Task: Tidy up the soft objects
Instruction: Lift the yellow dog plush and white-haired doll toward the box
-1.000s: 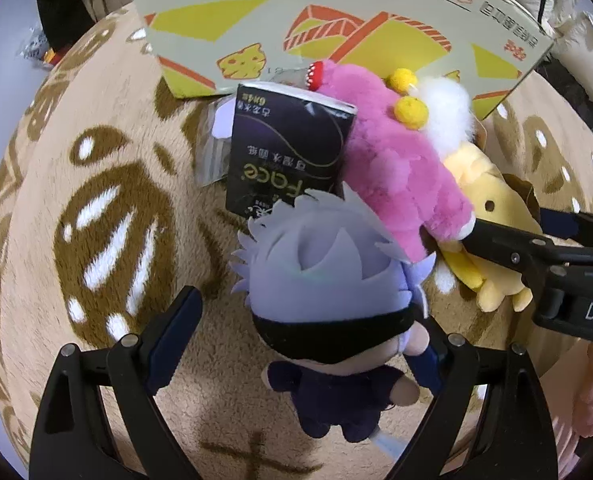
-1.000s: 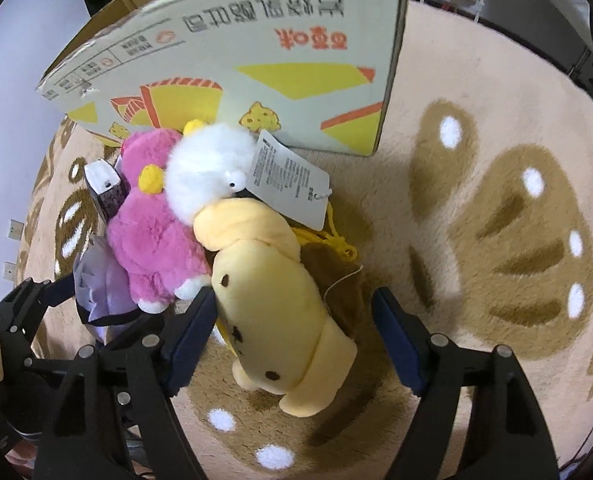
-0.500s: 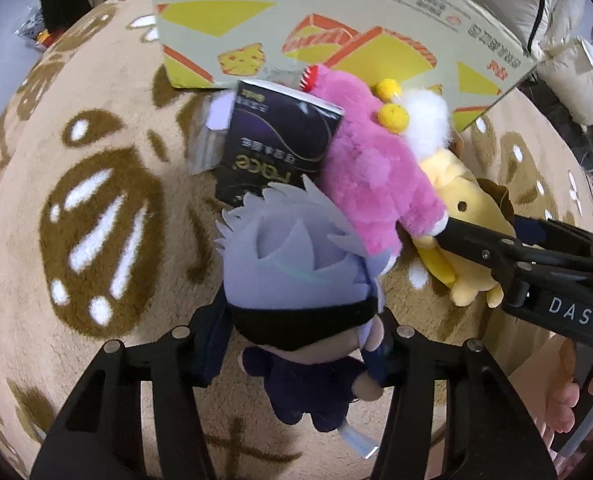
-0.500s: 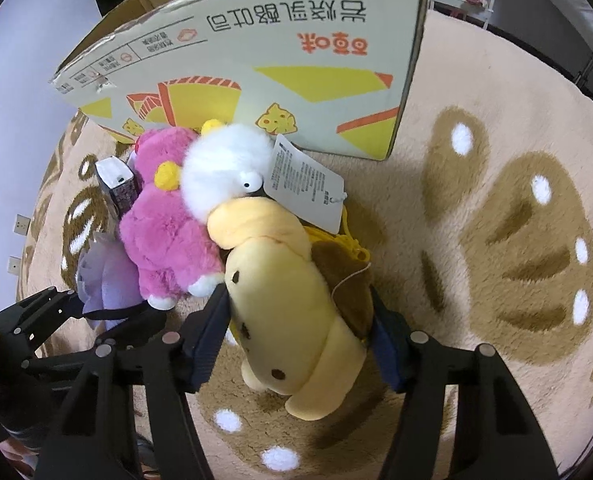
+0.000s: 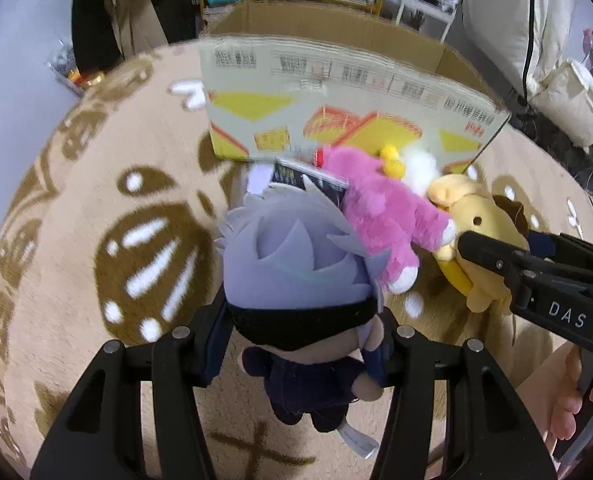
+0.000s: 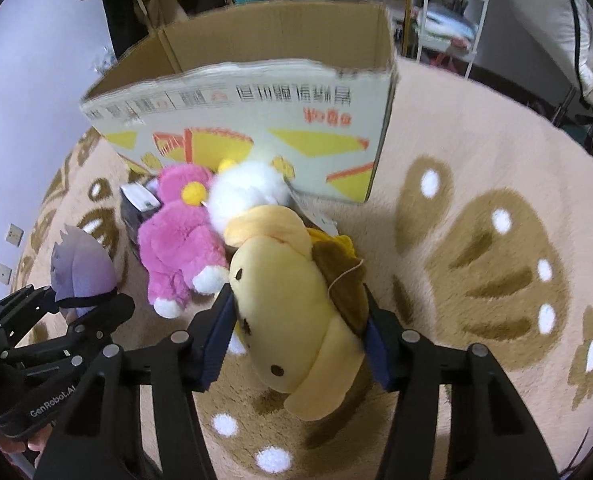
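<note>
My left gripper is shut on a grey-haired doll plush with a black blindfold and dark clothes, held above the rug. It also shows at the left of the right wrist view. My right gripper is shut on a yellow dog plush with a brown cap, lifted off the rug; it shows in the left wrist view too. A pink plush and a white fluffy plush lie by the open cardboard box.
A dark packet lies under the pink plush by the box front. The beige rug with brown paw prints covers the floor. Shelves, a white cart and bags stand behind the box.
Both grippers closed on their plushes and rose, tilting the views up so the box opening and the room behind it now show. The pink and white plushes stayed put.
</note>
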Tool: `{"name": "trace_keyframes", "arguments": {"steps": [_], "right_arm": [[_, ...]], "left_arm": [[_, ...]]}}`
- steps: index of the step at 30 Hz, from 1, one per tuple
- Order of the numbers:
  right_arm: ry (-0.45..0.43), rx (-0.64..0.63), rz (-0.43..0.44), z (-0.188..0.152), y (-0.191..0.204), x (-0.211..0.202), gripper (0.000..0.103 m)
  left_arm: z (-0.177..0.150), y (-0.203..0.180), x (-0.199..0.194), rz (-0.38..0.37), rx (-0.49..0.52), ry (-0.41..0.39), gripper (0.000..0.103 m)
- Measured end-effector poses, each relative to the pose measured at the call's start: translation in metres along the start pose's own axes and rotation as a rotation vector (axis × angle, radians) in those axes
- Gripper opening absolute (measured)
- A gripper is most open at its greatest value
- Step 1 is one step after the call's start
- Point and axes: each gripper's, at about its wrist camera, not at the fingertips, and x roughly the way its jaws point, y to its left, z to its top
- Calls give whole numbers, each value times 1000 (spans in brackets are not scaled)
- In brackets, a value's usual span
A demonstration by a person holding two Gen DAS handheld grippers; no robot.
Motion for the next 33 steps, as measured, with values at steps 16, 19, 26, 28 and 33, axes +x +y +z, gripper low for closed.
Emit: {"name": "trace_keyframes", "arguments": {"steps": [16, 19, 26, 28, 33], "right_arm": [[-264, 43, 39, -2, -21, -66, 61], [-347, 56, 43, -3, -22, -80, 61], [-463, 50, 43, 1, -20, -101, 61], [-480, 58, 57, 4, -22, -104, 61], [-550, 47, 48, 12, -21, -116, 61]], "left_arm": [[12, 3, -46, 104, -29, -238, 54], [13, 2, -56, 144, -15, -297, 54], [19, -4, -85, 186, 29, -436, 54], [22, -8, -95, 206, 54, -483, 54], [34, -10, -116, 225, 57, -570, 54]]}}
